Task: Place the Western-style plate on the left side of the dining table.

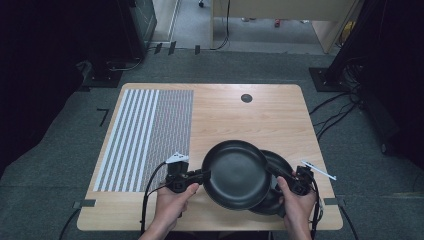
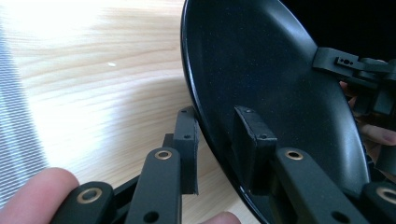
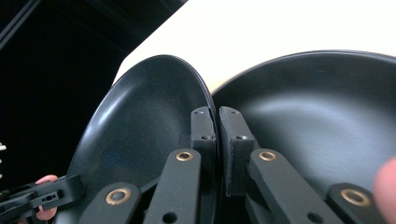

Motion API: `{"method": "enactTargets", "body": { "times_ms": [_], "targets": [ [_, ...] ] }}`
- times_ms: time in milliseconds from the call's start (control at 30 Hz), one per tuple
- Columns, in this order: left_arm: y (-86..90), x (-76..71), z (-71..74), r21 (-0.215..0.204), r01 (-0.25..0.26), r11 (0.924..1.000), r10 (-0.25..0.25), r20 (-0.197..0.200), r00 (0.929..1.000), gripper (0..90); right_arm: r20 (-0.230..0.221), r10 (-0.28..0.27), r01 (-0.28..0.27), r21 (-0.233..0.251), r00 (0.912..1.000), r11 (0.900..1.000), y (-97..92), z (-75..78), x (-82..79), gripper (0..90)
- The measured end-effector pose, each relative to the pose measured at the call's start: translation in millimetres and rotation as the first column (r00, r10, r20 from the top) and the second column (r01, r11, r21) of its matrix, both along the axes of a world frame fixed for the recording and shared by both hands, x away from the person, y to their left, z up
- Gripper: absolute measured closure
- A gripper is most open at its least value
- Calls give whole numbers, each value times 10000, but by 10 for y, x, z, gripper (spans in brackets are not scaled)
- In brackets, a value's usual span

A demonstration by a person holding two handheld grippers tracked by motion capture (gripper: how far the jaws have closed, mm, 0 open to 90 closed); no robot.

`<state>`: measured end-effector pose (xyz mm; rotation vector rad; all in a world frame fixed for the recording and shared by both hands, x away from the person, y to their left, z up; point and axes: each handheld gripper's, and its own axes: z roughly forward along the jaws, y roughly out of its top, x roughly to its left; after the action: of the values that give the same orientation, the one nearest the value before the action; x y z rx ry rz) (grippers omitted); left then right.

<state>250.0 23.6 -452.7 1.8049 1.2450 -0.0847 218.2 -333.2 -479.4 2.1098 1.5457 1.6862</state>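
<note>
A black plate hangs tilted above the wooden table, gripped on opposite rims. My left gripper is shut on its left rim; in the left gripper view one pad sits under the plate and the other inside it. On the right rim my right gripper is shut too, its jaws pinching the edge of the plate. A second black plate lies on the table beneath and to the right, also seen as the plate beyond my right jaws.
A striped and patterned mat covers the table's left part. A small black round cap sits near the far edge. Cables trail over the grey floor to the right. Bare wood lies beyond the plates.
</note>
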Motion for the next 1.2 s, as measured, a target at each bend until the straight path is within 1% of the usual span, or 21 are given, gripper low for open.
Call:
{"method": "enactTargets", "body": {
  "times_ms": [67, 100, 200, 367, 500, 533, 567, 600, 700, 767, 800, 833, 900, 933, 967, 1000, 1033, 1100, 1133, 1167, 1200],
  "targets": [
    [78, 1, 6, -49, -165, 9999, 165, -4, 9999, 723, -19, 215, -215, -41, 9998, 9998, 129, 41, 74, 859],
    [124, 0, 9, -78, -287, 9996, 287, 8, 9996, 723, -19, 215, -215, -41, 9998, 9998, 129, 41, 74, 859],
    [274, -6, 19, -171, -652, 9977, 652, -3, 9979, 726, -29, 486, -486, -103, 9988, 9988, 277, 71, 161, 859],
    [499, -24, 32, -193, -1112, 9936, 1113, 58, 9938, 727, -31, 848, -849, -129, 9964, 9963, 506, 99, 280, 858],
    [695, -15, 50, -156, -1365, 9905, 1367, 81, 9906, 730, -36, 1143, -1143, -62, 9934, 9934, 696, 91, 378, 858],
    [742, -9, 53, -130, -1430, 9896, 1431, 78, 9897, 730, -64, 1276, -1276, -61, 9918, 9918, 795, 91, 426, 857],
    [777, -4, 56, -126, -1479, 9889, 1479, 63, 9890, 730, -64, 1276, -1276, -61, 9918, 9918, 795, 91, 426, 857],
    [838, 4, 61, -112, -1546, 9879, 1547, 81, 9879, 730, -93, 1326, -1327, -56, 9911, 9911, 833, 94, 444, 858],
    [970, 28, 82, -111, -1741, 9847, 1742, 135, 9846, 732, -108, 1500, -1500, -44, 9886, 9887, 999, 110, 532, 857],
    [1045, 44, 100, -68, -1897, 9818, 1898, 211, 9816, 732, -162, 1579, -1579, 29, 9873, 9875, 1077, 113, 576, 856],
    [1120, 63, 108, -7, -2024, 9793, 2024, 247, 9790, 732, -154, 1677, -1676, 48, 9857, 9858, 1174, 111, 640, 855],
    [1120, 63, 108, -7, -2024, 9793, 2024, 247, 9790, 732, -154, 1677, -1676, 48, 9857, 9858, 1174, 111, 640, 855],
    [1198, 89, 109, -22, -2140, 9768, 2140, 219, 9766, 731, -193, 1747, -1747, 56, 9844, 9846, 1258, 113, 697, 854],
    [1236, 100, 108, -41, -2242, 9745, 2242, 223, 9743, 732, -214, 1814, -1814, 44, 9832, 9834, 1335, 119, 750, 855],
    [1266, 108, 108, -43, -2305, 9731, 2306, 234, 9728, 732, -214, 1814, -1814, 44, 9832, 9834, 1335, 119, 750, 855],
    [1322, 120, 108, -89, -2444, 9696, 2445, 234, 9694, 731, -190, 1852, -1852, -1, 9825, 9827, 1367, 122, 774, 855],
    [1350, 126, 109, -101, -2506, 9680, 2508, 251, 9677, 732, -198, 1935, -1936, -33, 9809, 9811, 1433, 134, 822, 854],
    [1424, 144, 108, -145, -2662, 9638, 2665, 240, 9635, 731, -214, 2020, -2022, -43, 9791, 9793, 1507, 146, 882, 854],
    [1460, 154, 105, -179, -2753, 9612, 2757, 233, 9610, 731, -226, 2120, -2123, -96, 9770, 9772, 1590, 163, 950, 854],
    [1487, 161, 101, -196, -2808, 9596, 2812, 235, 9594, 731, -226, 2120, -2123, -96, 9770, 9772, 1590, 163, 950, 854],
    [1541, 175, 94, -248, -2917, 9562, 2922, 190, 9562, 731, -217, 2167, -2170, -136, 9760, 9761, 1621, 170, 975, 853]
  ]
}}
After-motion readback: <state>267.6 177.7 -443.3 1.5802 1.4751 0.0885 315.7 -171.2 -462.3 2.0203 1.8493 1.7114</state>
